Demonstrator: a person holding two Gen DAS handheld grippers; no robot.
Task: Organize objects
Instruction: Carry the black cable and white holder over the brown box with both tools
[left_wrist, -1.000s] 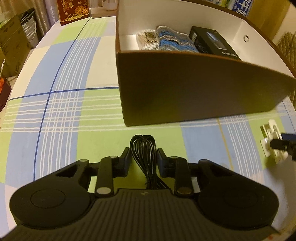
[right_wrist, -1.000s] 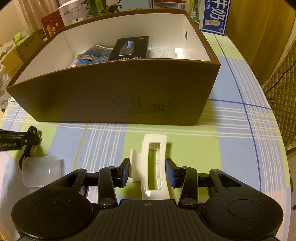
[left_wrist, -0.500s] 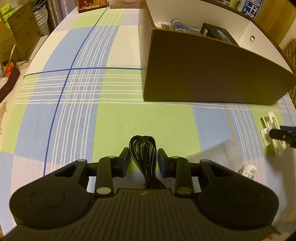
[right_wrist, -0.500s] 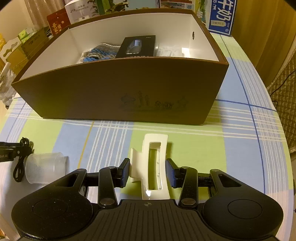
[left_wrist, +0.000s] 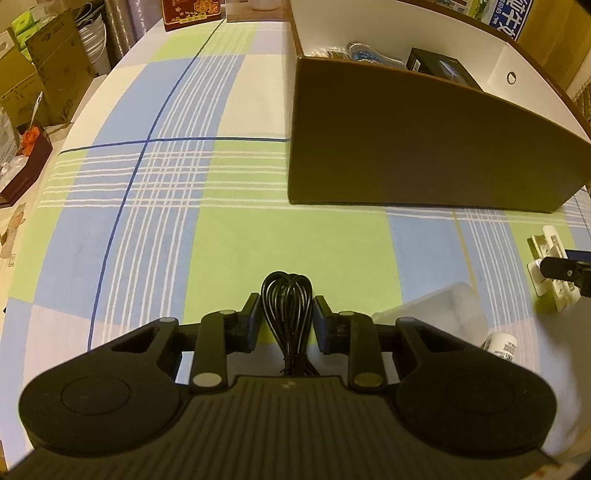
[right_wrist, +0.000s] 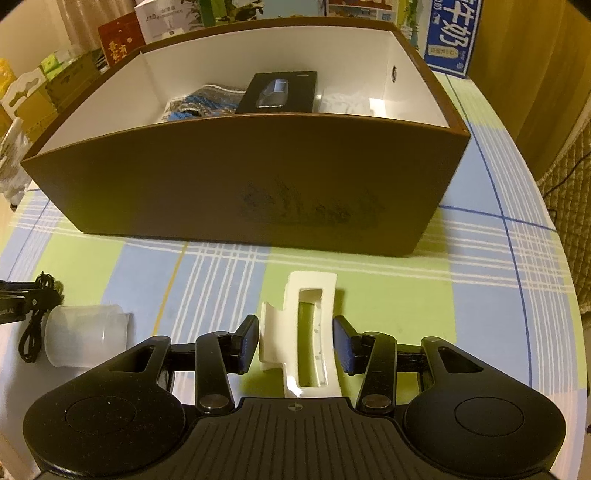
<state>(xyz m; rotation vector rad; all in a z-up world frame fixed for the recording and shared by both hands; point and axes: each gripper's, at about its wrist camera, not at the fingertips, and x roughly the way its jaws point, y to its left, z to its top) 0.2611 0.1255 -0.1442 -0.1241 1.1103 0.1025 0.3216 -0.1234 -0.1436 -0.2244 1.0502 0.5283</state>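
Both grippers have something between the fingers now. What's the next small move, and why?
Probably lift the left gripper, shut on the coiled black cable, up toward the brown box. The box's front wall stands high, with items already inside. The right gripper brackets the white hair clip.

Warm dim light; cardboard cartons (left_wrist: 44, 74) crowd beyond the checked tablecloth (left_wrist: 147, 221).

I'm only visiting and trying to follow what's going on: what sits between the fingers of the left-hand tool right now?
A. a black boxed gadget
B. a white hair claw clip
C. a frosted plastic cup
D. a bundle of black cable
D: in the left wrist view the looped black cable bundle sits between the left gripper fingers; the white claw clip is at the right gripper.
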